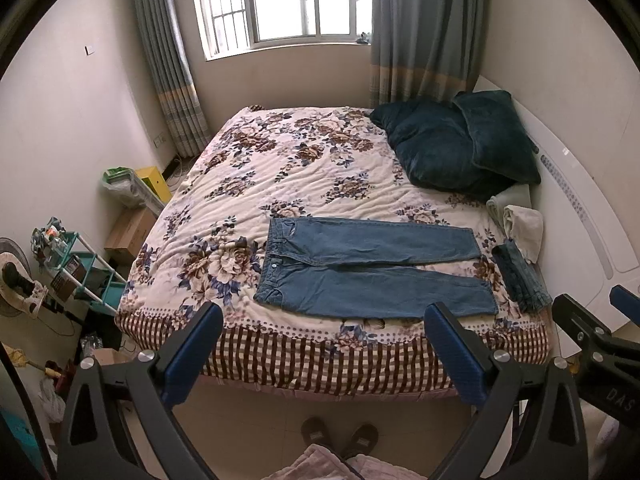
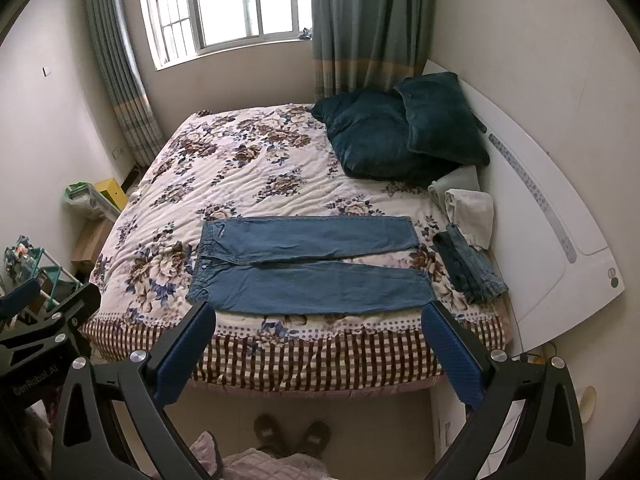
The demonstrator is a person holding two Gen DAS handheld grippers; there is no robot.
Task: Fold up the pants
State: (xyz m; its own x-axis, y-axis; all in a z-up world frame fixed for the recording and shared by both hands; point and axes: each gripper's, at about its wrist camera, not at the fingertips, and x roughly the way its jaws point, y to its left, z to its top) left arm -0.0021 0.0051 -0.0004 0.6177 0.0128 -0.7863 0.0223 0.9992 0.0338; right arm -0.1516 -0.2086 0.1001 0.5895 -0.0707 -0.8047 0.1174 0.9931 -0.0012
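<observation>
A pair of blue jeans [image 1: 360, 268] [image 2: 308, 268] lies spread flat across the near part of the bed [image 1: 256, 184] [image 2: 224, 184], waistband to the left, both legs running to the right. My left gripper [image 1: 324, 320] hangs open above the bed's near edge, short of the jeans, nothing between its blue pads. My right gripper [image 2: 320, 320] is open too, held over the same edge with empty jaws. In the left wrist view the right gripper [image 1: 600, 320] shows at the right edge; in the right wrist view the left gripper [image 2: 48, 300] shows at the left.
Folded dark jeans [image 1: 520, 276] [image 2: 472, 268] and pale folded cloths [image 1: 520, 224] [image 2: 468, 212] lie at the bed's right side by two dark green pillows [image 1: 448, 144] [image 2: 400, 136]. A white headboard [image 1: 580, 216] [image 2: 540, 208] stands right. A teal rack [image 1: 88, 272] and boxes crowd the floor left. A person's slippered feet [image 1: 340, 436] [image 2: 292, 432] stand below.
</observation>
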